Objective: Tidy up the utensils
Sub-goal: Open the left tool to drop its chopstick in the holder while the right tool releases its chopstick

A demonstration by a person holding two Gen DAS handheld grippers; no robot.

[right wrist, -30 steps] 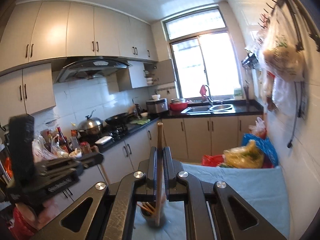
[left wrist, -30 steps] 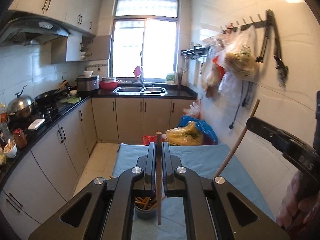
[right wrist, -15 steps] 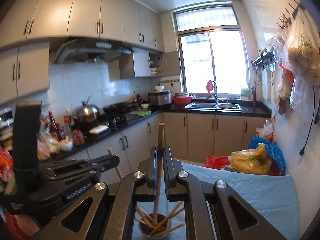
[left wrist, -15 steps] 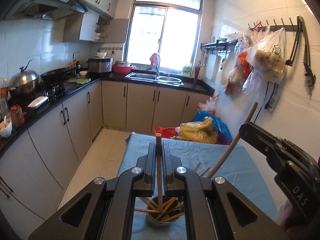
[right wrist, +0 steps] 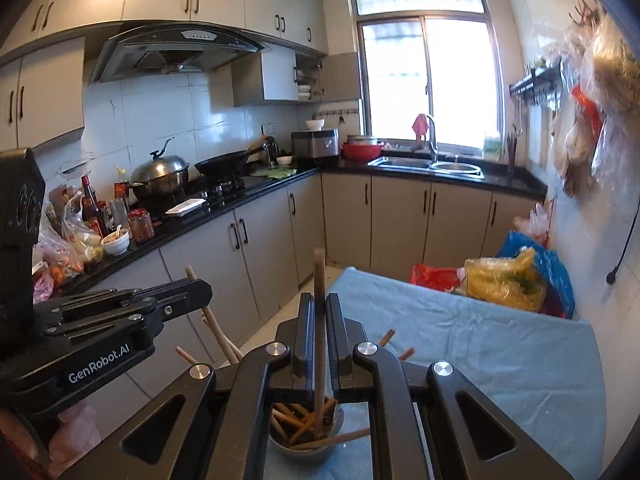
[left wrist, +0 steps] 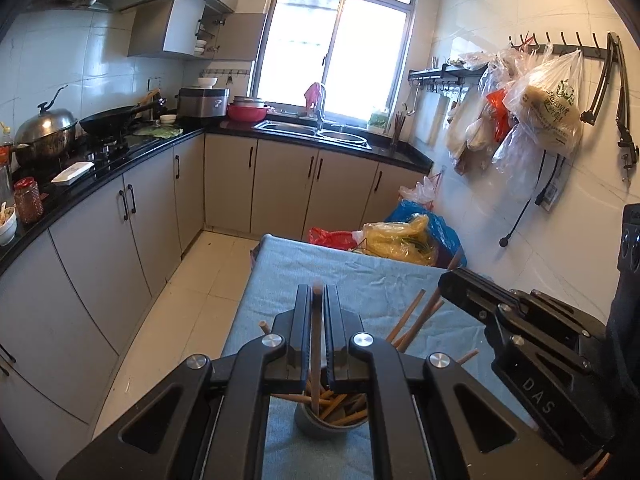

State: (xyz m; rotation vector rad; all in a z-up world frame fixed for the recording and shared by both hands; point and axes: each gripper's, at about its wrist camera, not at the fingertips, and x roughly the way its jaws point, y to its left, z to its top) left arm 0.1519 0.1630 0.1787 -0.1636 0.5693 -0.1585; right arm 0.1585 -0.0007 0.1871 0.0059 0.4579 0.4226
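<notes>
two chopsticks are mid-drop: the left hand-held gripper [left wrist: 316,300] is clamped on one chopstick [left wrist: 316,360], the right hand-held gripper [right wrist: 320,308] on another [right wrist: 319,320], both tips inside the cup [right wrist: 304,446] below them on the blue-covered surface [right wrist: 500,352]. next, probably, both jaws part.

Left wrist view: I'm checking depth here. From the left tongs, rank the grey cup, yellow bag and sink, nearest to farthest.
1. Grey cup: directly below the left tongs, on the blue cloth.
2. Yellow bag: beyond the table's far end, right.
3. Sink: under the window, far counter.
</notes>
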